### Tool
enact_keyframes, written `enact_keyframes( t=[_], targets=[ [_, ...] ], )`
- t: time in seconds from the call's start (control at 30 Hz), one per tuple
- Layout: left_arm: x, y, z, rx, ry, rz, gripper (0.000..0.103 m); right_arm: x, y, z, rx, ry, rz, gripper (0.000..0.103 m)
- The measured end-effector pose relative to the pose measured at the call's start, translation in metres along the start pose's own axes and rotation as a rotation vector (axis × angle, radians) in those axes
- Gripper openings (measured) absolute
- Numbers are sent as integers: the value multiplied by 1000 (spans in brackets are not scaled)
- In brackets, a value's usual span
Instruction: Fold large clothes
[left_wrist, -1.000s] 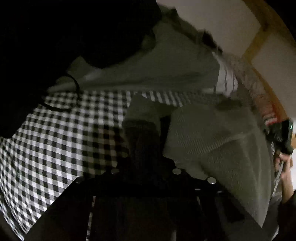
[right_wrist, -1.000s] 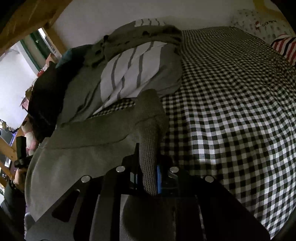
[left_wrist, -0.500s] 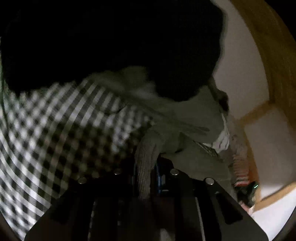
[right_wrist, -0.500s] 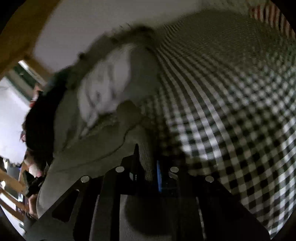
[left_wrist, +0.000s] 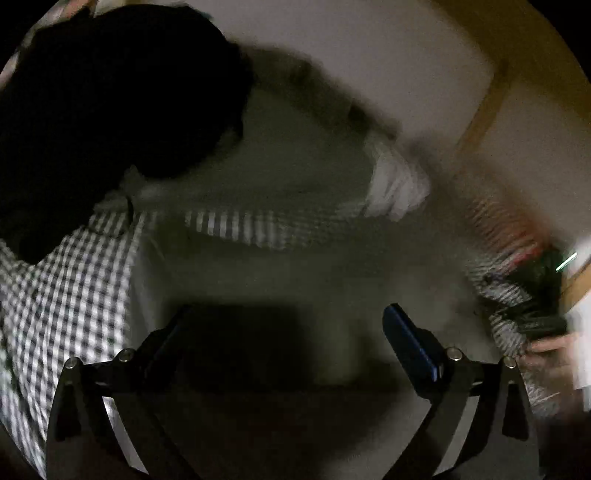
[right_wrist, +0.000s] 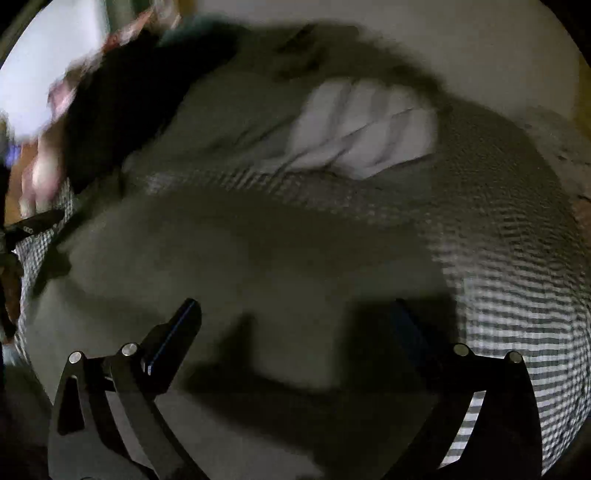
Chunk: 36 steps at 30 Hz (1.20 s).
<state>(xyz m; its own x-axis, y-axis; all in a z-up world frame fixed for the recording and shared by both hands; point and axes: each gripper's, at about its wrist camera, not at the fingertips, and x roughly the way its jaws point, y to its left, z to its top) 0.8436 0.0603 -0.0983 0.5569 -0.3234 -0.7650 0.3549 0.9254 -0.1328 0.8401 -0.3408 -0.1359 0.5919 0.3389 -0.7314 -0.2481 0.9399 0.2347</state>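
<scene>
- The left gripper (left_wrist: 284, 332) has its fingers spread wide with nothing between them; it hangs over the grey-green knitted garment (left_wrist: 295, 269), which lies flat on the bed's black-and-white checked cover (left_wrist: 62, 295)
- The right gripper (right_wrist: 295, 325) is likewise wide apart and empty; its left finger (right_wrist: 177, 332) shows a blue edge; below it the same garment (right_wrist: 240, 251) spreads across the checked cover (right_wrist: 517, 295)
- Beyond the garment sits a heap of other clothes; a white piece with grey stripes (right_wrist: 365, 136) and a black piece (left_wrist: 122, 92) are among them; both views are blurred, so finer detail cannot be told
- A pale wall (left_wrist: 369, 55) rises behind the heap
</scene>
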Motion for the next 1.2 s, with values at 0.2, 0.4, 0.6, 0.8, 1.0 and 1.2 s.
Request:
enact_keyframes(
  t=[0.2,0.4,0.6,0.8,1.0,1.2],
  targets=[
    [1,35,-14,-155,15,4,99,21,-20,-23,67,59,-105,100],
    [-55,3,-36,-105,-97,-25,98,-43,-26,-55,199,-35,-63,100],
    [-13,-10,-69,12,-45,38,99,-21,52,-88,-88,-7,-122,100],
    [-15,-7,-70,16,-53,37,99,-62,-20,-112,160,-4,-213,100],
    [-1,-18,-72,18,-90,59,99,-52,58,-99,-18,-25,-75,100],
    [0,-17,-69,23,-101,60,99,-43,31,-128,17,8,-84,99]
  ],
)
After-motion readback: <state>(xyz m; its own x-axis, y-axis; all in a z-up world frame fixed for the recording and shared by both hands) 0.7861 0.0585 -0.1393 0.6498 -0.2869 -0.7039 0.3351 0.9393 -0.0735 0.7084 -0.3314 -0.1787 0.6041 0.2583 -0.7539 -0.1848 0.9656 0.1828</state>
